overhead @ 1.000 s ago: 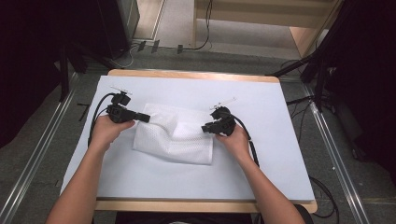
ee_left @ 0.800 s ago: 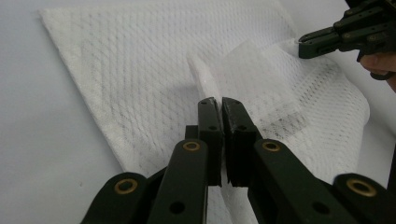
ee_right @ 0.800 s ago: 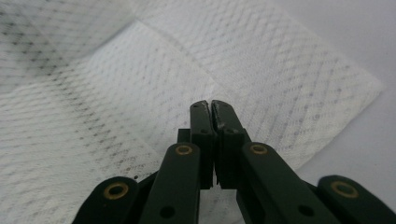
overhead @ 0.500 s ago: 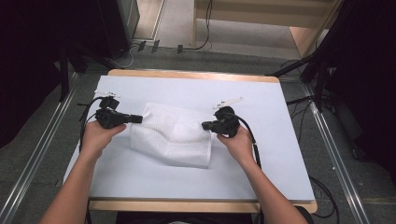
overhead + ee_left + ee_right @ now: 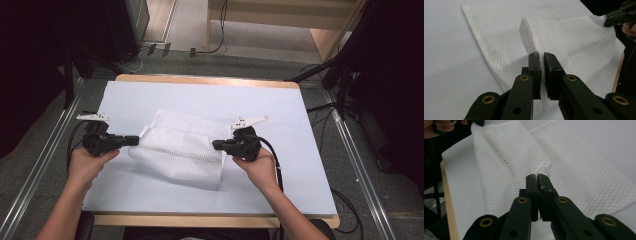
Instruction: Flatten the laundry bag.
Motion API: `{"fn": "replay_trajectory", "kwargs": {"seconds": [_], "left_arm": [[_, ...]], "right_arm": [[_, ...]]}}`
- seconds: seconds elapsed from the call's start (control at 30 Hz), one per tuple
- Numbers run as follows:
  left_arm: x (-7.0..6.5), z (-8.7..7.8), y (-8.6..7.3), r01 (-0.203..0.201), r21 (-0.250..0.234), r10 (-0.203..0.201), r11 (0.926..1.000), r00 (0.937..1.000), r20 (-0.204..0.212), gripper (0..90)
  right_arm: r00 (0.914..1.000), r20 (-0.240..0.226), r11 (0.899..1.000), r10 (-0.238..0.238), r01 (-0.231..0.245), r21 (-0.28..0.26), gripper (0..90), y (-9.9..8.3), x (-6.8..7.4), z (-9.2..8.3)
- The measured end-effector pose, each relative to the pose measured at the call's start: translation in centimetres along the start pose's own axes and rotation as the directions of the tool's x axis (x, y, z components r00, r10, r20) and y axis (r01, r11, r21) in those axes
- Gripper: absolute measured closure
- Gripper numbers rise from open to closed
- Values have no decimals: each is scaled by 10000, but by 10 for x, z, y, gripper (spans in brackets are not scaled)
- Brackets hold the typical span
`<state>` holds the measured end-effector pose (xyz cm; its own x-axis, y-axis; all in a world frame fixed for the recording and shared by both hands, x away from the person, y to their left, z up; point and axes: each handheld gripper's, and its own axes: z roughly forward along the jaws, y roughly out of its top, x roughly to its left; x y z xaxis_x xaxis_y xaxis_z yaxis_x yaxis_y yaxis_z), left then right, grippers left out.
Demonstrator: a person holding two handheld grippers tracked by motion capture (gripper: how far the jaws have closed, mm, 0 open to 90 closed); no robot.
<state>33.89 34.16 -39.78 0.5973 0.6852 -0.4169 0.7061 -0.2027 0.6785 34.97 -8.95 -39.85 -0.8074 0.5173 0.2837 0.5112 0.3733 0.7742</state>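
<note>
A white mesh cloth (image 5: 180,150) lies mid-table (image 5: 300,115), nearer the front edge, lifted at both ends. The left gripper (image 5: 131,141) is clamped on its left edge, jaws just eased a little with cloth between them. The right gripper (image 5: 218,145) is clamped on its right edge, jaws pressed together on the fabric

I am counting one white, diamond-textured mesh cloth (image 5: 181,150) lying on the table. I am seeing one white-topped rectangular table with a light wooden rim (image 5: 210,80) carrying it. I am working two black two-jaw grippers, the left gripper (image 5: 134,140) and the right gripper (image 5: 216,145), and two bare hands are holding them, one each.
</note>
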Motion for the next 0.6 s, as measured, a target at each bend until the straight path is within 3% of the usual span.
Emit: {"fn": "replay_trajectory", "kwargs": {"seconds": [0.27,0.4,0.5,0.6], "left_arm": [[5,-9,-24,210,509,-198,9985,9995,-241,857],[11,-11,-36,593,866,-574,9945,9981,-242,848],[15,-10,-43,863,1123,-836,9899,9961,-280,831],[17,-11,-45,1000,1072,-982,9892,9949,-222,782]], "right_arm": [[9978,-611,9991,-242,262,325,896,-11,22,8],[9951,-957,9975,-258,319,623,893,-17,31,15],[9944,-1023,9950,-256,352,936,892,-23,34,22],[9947,-998,9933,-238,349,1103,850,-25,32,26]]}}
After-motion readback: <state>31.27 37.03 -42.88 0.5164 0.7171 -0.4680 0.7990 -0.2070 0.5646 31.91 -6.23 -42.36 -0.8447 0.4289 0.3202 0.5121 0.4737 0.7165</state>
